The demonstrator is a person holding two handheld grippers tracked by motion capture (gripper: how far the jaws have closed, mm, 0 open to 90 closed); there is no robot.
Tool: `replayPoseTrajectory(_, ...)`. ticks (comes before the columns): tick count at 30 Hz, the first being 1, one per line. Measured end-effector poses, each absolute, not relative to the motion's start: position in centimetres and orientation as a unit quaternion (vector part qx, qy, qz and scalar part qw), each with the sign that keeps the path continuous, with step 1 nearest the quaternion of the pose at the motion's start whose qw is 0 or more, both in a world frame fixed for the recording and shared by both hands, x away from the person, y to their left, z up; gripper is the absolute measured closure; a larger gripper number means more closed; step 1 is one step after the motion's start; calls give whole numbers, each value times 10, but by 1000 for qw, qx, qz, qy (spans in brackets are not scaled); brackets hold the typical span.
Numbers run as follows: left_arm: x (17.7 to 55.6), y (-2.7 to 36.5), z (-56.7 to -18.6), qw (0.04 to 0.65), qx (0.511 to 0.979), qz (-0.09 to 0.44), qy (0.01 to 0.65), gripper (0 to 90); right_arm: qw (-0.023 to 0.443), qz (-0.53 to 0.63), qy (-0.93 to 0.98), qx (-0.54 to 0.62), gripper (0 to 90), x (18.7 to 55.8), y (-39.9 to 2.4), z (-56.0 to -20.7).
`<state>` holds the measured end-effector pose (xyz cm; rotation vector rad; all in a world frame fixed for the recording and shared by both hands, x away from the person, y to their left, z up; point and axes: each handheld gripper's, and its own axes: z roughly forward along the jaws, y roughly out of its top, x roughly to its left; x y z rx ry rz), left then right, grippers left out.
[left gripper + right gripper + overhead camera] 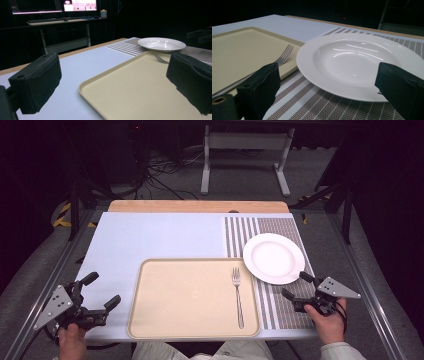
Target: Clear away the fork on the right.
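A beige tray (190,297) (140,92) (234,47) lies at the table's near middle. A silver fork (238,295) (283,56) (160,58) rests along the tray's right side, tines away from me. A white deep plate (273,258) (359,62) (162,44) sits on a striped placemat (280,305) (312,100) right of the tray. My left gripper (101,291) (112,85) is open near the table's front left corner, left of the tray, holding nothing. My right gripper (297,287) (327,87) is open over the placemat, just short of the plate's near rim, holding nothing.
The table has a pale blue top (160,237) with a wooden strip (200,206) at the far edge. Metal rails (370,290) run along both sides. A desk frame (245,150) and cables (160,170) stand on the floor beyond. Monitors (55,5) glow in the left gripper view.
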<state>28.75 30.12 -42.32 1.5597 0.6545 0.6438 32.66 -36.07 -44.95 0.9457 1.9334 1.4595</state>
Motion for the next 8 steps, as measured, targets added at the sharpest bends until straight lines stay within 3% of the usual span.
replayPoseTrajectory(8,288,302,-423,616,679,280,285,4,269,541,717,347,60,327,-360,-449)
